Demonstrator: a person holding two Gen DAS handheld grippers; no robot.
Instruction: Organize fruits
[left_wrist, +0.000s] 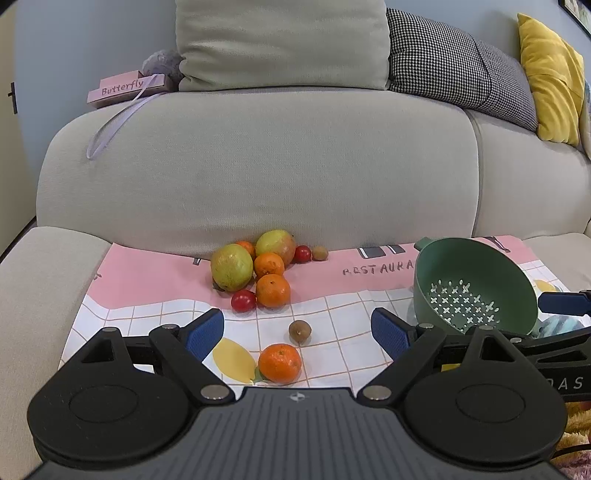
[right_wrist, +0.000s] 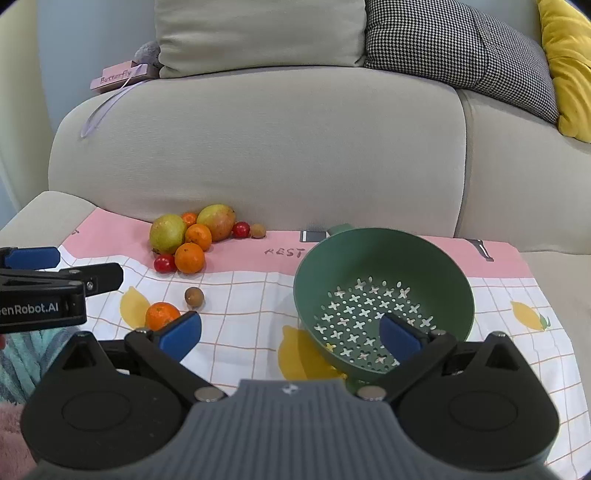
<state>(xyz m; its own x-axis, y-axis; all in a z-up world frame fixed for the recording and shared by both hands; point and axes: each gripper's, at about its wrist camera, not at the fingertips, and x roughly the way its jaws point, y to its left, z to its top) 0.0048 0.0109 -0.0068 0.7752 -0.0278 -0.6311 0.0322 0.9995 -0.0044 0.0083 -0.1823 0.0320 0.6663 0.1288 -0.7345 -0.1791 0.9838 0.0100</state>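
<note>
A pile of fruit (left_wrist: 258, 264) lies on the pink checked cloth (left_wrist: 155, 273) against the sofa back: two green mangoes, several oranges, red cherry tomatoes and a small brown fruit. A lone orange (left_wrist: 279, 363) and a brown longan (left_wrist: 299, 331) sit nearer, just ahead of my left gripper (left_wrist: 297, 334), which is open and empty. The green colander (right_wrist: 384, 295) stands empty on the right of the cloth. My right gripper (right_wrist: 290, 336) hovers open at the colander's near rim. The pile (right_wrist: 192, 236) and lone orange (right_wrist: 161, 315) also show in the right wrist view.
Grey sofa back (left_wrist: 258, 166) rises right behind the cloth. A pink "Butterfly" box (left_wrist: 125, 88) with a ribbon rests on top left. Beige, houndstooth (left_wrist: 454, 66) and yellow cushions line the top. The left gripper body (right_wrist: 44, 291) is at the right view's left edge.
</note>
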